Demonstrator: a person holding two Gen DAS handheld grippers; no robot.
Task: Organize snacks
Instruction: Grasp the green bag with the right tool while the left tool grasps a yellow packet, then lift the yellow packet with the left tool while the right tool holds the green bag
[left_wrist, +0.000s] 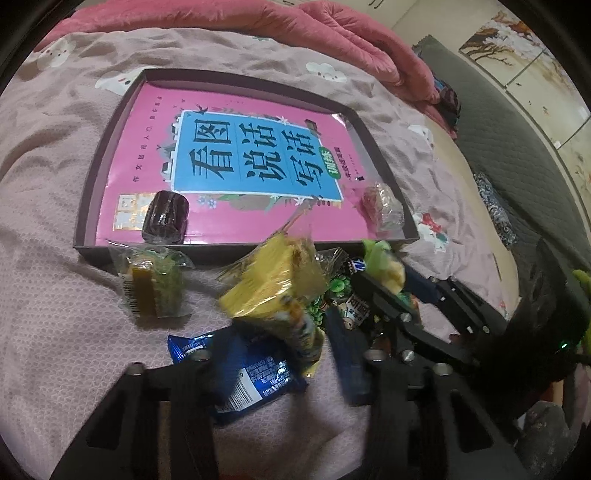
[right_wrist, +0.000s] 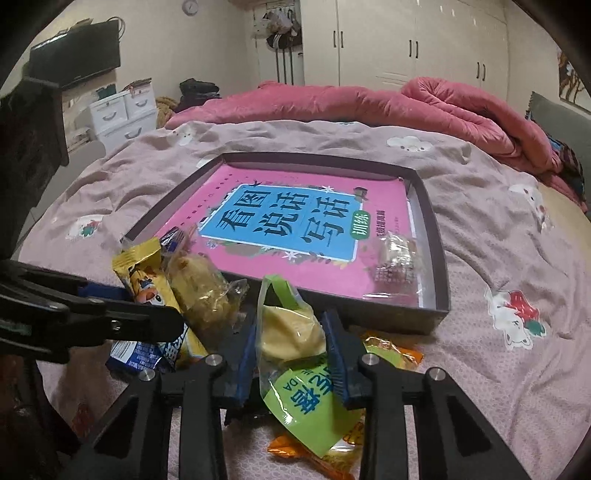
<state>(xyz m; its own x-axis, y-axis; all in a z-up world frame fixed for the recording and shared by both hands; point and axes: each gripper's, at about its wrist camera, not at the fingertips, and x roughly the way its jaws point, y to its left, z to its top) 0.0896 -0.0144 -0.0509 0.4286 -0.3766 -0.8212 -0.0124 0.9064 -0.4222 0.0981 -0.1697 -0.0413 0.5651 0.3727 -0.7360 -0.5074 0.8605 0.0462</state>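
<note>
My left gripper (left_wrist: 295, 343) is shut on a yellow snack packet (left_wrist: 299, 325) with a cartoon tiger, held just above the bed. A clear-wrapped yellow cake (left_wrist: 266, 273) rests against that packet. My right gripper (right_wrist: 291, 332) is shut on a green-and-clear packet (right_wrist: 288, 332) with a pale yellow cake inside. A dark tray (left_wrist: 88, 192) with a pink book in it lies right behind both grippers. Inside it sit a dark purple snack (left_wrist: 166, 218) at the near left and a clear-wrapped reddish snack (left_wrist: 382, 210) at the near right.
Loose snacks lie on the pink bedsheet in front of the tray: a green-wrapped one (left_wrist: 155, 284), a blue packet (left_wrist: 240, 376), a green patterned packet (left_wrist: 325, 295) and orange packets (right_wrist: 395, 354). A bunched pink quilt (right_wrist: 461, 110) lies behind the tray.
</note>
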